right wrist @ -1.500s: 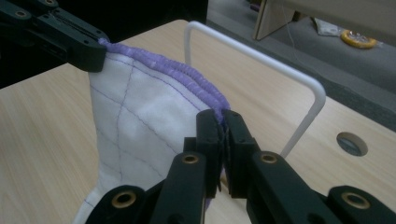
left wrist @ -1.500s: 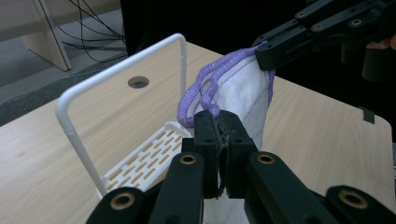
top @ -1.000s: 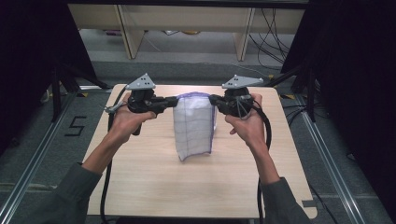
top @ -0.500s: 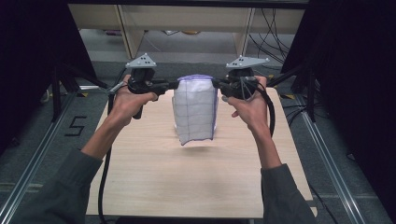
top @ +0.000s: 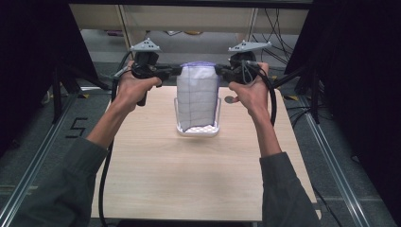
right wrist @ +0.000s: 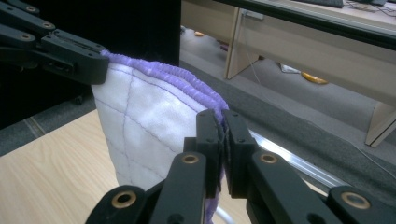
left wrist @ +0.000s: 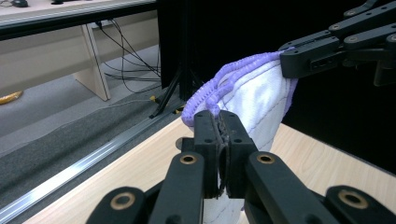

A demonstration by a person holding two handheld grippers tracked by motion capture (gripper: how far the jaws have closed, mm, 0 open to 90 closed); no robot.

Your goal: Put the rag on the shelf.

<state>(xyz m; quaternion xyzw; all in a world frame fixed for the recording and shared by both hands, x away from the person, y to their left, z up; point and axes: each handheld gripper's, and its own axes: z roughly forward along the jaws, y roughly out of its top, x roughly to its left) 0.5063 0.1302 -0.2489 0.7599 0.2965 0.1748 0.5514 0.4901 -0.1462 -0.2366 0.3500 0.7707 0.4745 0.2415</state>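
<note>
A: You had the white quilted cloth with the purple stitched edge (top: 197, 97) pinched at both top corners, left gripper (top: 174, 72) and right gripper (top: 220, 71) each clamped on the hem, long axis hanging straight down above the pale wooden table (top: 156, 165).

B: And both hands sat equally near. The cloth's bottom edge was hard to read, perhaps touching a clear tray (top: 197, 128).

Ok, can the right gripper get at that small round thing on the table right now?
Probably not yet: the right gripper has its fingers shut on the cloth. The small round thing itself lies uncovered nearby.
</note>
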